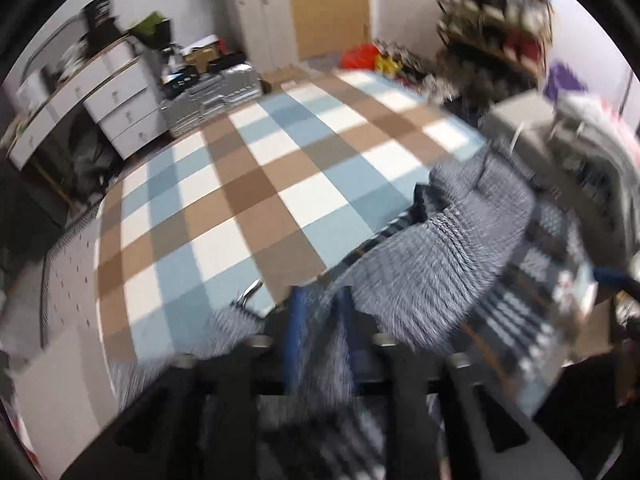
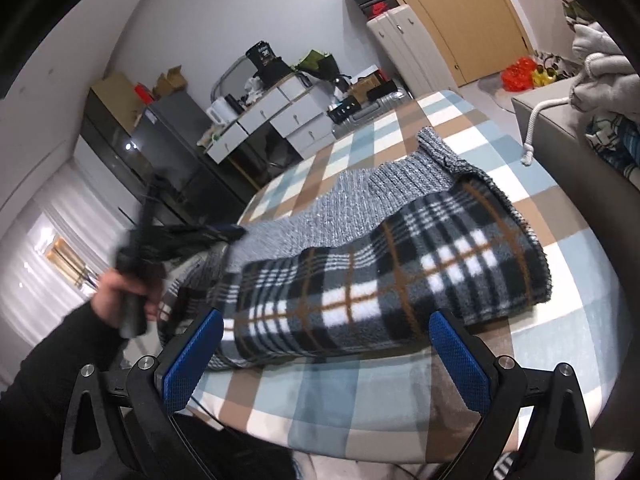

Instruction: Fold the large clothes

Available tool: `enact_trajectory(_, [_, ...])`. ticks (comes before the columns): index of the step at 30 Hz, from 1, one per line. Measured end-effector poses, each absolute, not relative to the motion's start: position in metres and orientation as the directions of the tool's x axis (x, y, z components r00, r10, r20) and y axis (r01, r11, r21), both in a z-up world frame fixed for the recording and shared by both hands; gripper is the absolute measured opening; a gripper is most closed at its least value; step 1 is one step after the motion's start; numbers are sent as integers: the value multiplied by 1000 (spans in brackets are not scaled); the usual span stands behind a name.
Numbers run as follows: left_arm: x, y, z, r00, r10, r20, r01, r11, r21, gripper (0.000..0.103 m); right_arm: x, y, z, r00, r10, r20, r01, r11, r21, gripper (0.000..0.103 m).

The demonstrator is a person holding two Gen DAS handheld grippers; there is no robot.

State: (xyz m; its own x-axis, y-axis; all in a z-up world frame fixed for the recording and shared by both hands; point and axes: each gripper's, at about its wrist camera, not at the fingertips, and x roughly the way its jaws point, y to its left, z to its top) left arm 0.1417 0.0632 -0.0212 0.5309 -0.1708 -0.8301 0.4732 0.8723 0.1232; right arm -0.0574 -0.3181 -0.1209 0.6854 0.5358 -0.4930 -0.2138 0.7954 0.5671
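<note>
A large garment, grey knit (image 2: 360, 200) outside with black-white-brown plaid lining (image 2: 360, 280), lies folded on the checked blue, brown and white cover (image 2: 540, 340). My right gripper (image 2: 326, 354) stands wide open just short of the garment's near edge, its blue pads (image 2: 192, 356) on either side, touching nothing. My left gripper (image 2: 224, 234), held by a hand (image 2: 120, 292) in a black sleeve, hovers blurred over the garment's left end. In the left wrist view its blue fingers (image 1: 296, 320) stand a little apart around the gripper's middle (image 1: 322, 312), with grey knit (image 1: 440, 248) showing in the gap.
White drawers (image 2: 280, 116) and a silver suitcase (image 2: 360, 116) stand beyond the cover's far edge. A grey box (image 2: 552, 120) with piled clothes and a dangling white cord (image 2: 534, 124) borders the right side. A wooden door (image 2: 460, 12) is at the back.
</note>
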Motion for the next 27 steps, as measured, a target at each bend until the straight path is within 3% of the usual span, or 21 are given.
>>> enact_trajectory(1, [131, 70, -16, 538, -189, -821, 461, 882, 100, 68, -56, -315, -120, 680, 544, -491, -225, 793, 567, 103])
enact_trajectory(2, [117, 79, -11, 548, -220, -807, 457, 887, 69, 76, -55, -311, -118, 674, 558, -484, -232, 782, 579, 103])
enact_trajectory(3, [107, 83, -10, 557, -242, -794, 455, 889, 48, 78, -52, -306, -115, 668, 564, -486, -234, 779, 582, 103])
enact_trajectory(8, [92, 99, -41, 522, -279, -806, 450, 893, -17, 78, -32, -264, -89, 665, 512, -544, -319, 853, 413, 103])
enact_trajectory(12, [105, 110, -82, 480, -221, -849, 369, 929, -33, 78, 19, -225, -102, 609, 299, -734, -279, 948, 154, 103])
enact_trajectory(16, [114, 143, -99, 487, -314, -815, 315, 934, -172, 77, 65, -221, -147, 477, 130, -869, -230, 973, 20, 103])
enact_trajectory(18, [114, 149, -103, 487, -347, -801, 348, 919, -187, 77, 71, -230, -158, 464, 133, -876, -236, 971, 22, 103])
enact_trajectory(21, [108, 142, -103, 504, -315, -805, 411, 906, -97, 75, 73, -230, -164, 477, 95, -874, -286, 957, -53, 103])
enact_trajectory(27, [97, 140, -93, 543, -322, -776, 404, 910, -94, 75, 72, -237, -149, 485, 109, -868, -252, 967, -19, 102])
